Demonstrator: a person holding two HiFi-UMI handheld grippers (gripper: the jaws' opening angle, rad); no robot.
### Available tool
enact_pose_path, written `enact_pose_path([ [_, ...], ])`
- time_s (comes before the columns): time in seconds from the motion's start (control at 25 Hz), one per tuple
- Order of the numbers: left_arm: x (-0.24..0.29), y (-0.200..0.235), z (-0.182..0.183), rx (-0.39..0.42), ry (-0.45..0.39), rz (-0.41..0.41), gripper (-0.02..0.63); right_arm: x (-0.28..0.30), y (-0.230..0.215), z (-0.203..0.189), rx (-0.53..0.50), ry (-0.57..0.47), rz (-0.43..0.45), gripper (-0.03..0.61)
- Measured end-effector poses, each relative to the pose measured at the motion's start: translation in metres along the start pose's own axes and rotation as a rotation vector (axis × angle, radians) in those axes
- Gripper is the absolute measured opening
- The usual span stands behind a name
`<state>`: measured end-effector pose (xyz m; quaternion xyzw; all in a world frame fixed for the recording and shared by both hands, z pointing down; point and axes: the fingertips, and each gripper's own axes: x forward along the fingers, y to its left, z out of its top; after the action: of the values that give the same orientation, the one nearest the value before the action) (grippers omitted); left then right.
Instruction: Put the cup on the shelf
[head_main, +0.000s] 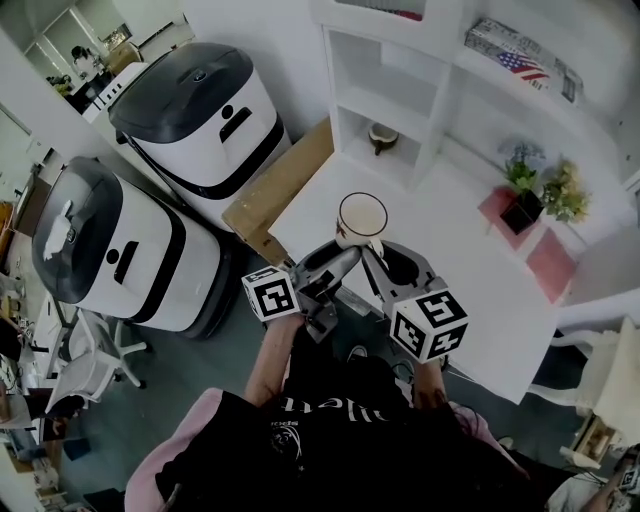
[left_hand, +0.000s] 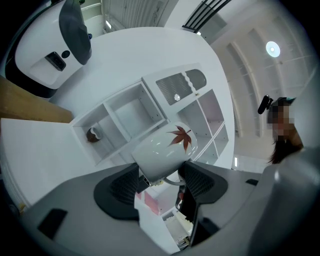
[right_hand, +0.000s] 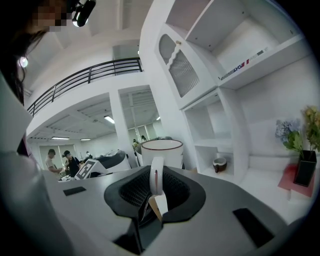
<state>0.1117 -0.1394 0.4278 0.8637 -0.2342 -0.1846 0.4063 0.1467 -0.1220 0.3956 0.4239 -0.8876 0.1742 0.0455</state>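
A white cup (head_main: 361, 215) with a brown rim and a red maple leaf (left_hand: 181, 136) is held in the air over the near edge of the white table (head_main: 480, 300). My left gripper (head_main: 345, 262) is shut on the cup's (left_hand: 165, 147) base, a pad on either side. My right gripper (head_main: 385, 262) is shut on the cup's handle (right_hand: 156, 175), and the cup's body (right_hand: 162, 152) stands just beyond its jaws. The white shelf unit (head_main: 440, 100) stands at the table's far side, with open compartments (left_hand: 127, 112). A small brown bowl (head_main: 382, 135) sits in one low compartment.
A potted plant (head_main: 522, 190) stands on pink mats (head_main: 550, 265) at the table's right. A flag-printed box (head_main: 520, 60) lies on top of the shelf. Two large white and black machines (head_main: 200, 110) and a cardboard box (head_main: 285, 185) stand to the table's left. People stand in the room's background (right_hand: 70, 162).
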Motion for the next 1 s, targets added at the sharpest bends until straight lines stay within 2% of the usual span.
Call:
enact_pose_path([
  [0.32, 0.029, 0.038, 0.044, -0.011, 0.052, -0.042, 0.287, 0.052, -0.029, 0.021, 0.015, -0.011, -0.062, 0.087],
  [0.56, 0.055, 0.068, 0.086, -0.019, 0.112, -0.098, 0.287, 0.097, -0.052, 0.044, 0.039, -0.034, -0.142, 0.087],
  [0.76, 0.075, 0.089, 0.108, -0.001, 0.161, -0.156, 0.287, 0.122, -0.069, 0.059, 0.086, -0.062, -0.208, 0.087],
  [1.0, 0.096, 0.101, 0.117, 0.035, 0.260, -0.210, 0.287, 0.137, -0.092, 0.069, 0.184, -0.091, -0.270, 0.087],
])
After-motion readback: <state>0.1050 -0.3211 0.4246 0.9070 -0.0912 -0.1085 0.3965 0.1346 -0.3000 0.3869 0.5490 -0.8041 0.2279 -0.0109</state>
